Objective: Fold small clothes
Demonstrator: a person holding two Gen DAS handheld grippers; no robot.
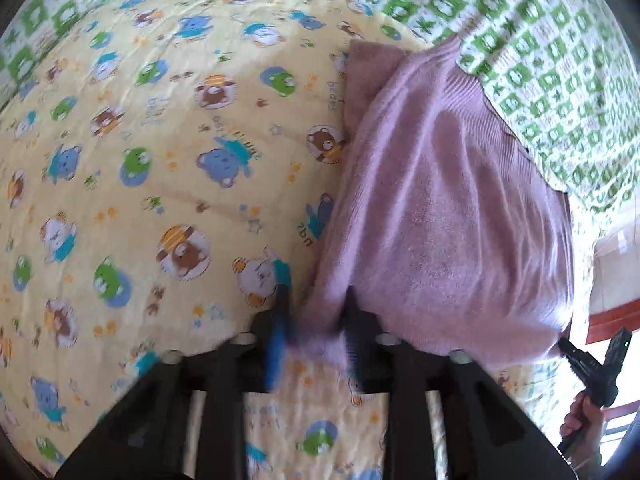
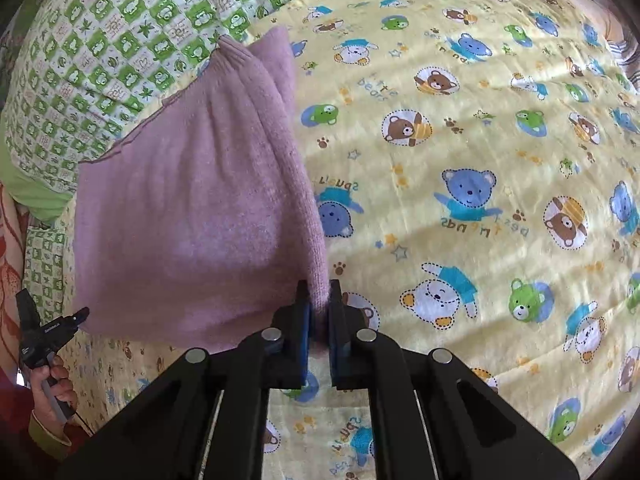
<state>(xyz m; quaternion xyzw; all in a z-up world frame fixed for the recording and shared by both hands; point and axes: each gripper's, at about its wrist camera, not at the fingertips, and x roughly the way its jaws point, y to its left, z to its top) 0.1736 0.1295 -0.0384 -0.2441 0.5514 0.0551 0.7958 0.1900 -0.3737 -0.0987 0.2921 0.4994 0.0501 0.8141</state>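
Right gripper (image 2: 319, 320) pinches the sweater's (image 2: 200, 208) edge between narrow fingers; the left view blurs, though the left gripper (image 1: 316, 332) also grips cloth. The sweater stretches forward from both grippers, over the quilt (image 2: 480, 160), ribbed end farthest.

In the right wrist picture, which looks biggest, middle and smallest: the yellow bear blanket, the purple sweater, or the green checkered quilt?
1. Yellow bear blanket
2. Purple sweater, though it hangs nearer the camera
3. Green checkered quilt, partly hidden
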